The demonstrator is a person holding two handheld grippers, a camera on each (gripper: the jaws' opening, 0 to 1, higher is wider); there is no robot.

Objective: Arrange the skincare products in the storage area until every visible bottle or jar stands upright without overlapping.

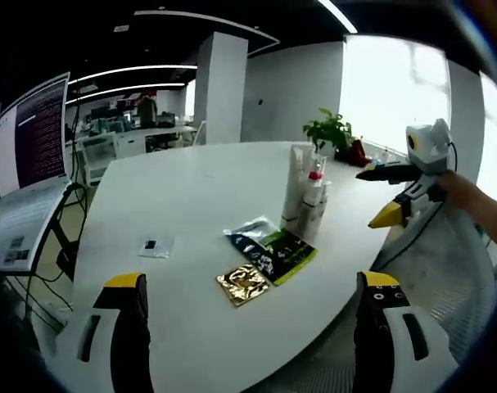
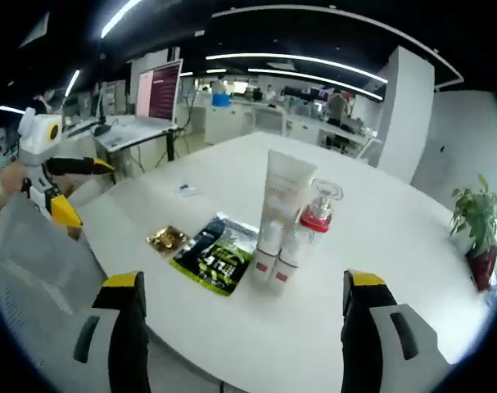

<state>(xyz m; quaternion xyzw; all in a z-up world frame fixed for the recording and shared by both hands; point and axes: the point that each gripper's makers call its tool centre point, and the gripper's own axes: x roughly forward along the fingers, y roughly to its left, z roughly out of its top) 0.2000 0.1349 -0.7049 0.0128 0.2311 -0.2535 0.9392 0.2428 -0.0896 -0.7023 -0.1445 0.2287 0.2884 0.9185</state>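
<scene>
A tall white tube (image 1: 297,184) (image 2: 281,201) stands upright on the white round table (image 1: 199,188) (image 2: 379,237), pressed against a clear pump bottle with a red collar (image 1: 315,190) (image 2: 314,223). Flat beside them lie a green-and-black sachet (image 1: 287,254) (image 2: 217,258) and a gold sachet (image 1: 242,284) (image 2: 167,238). My left gripper (image 1: 252,280) (image 2: 84,190) is open and held off the table's near edge. My right gripper (image 2: 242,280) (image 1: 377,195) is also open, on the opposite side of the table. Neither touches anything.
A small clear packet (image 1: 155,246) (image 2: 187,191) lies apart on the table. An open laptop (image 1: 27,155) (image 2: 154,98) sits on a side stand. A potted plant (image 1: 330,131) (image 2: 476,225) stands past the table's edge. A grey mesh chair back (image 2: 35,262) (image 1: 453,270) is close to each gripper.
</scene>
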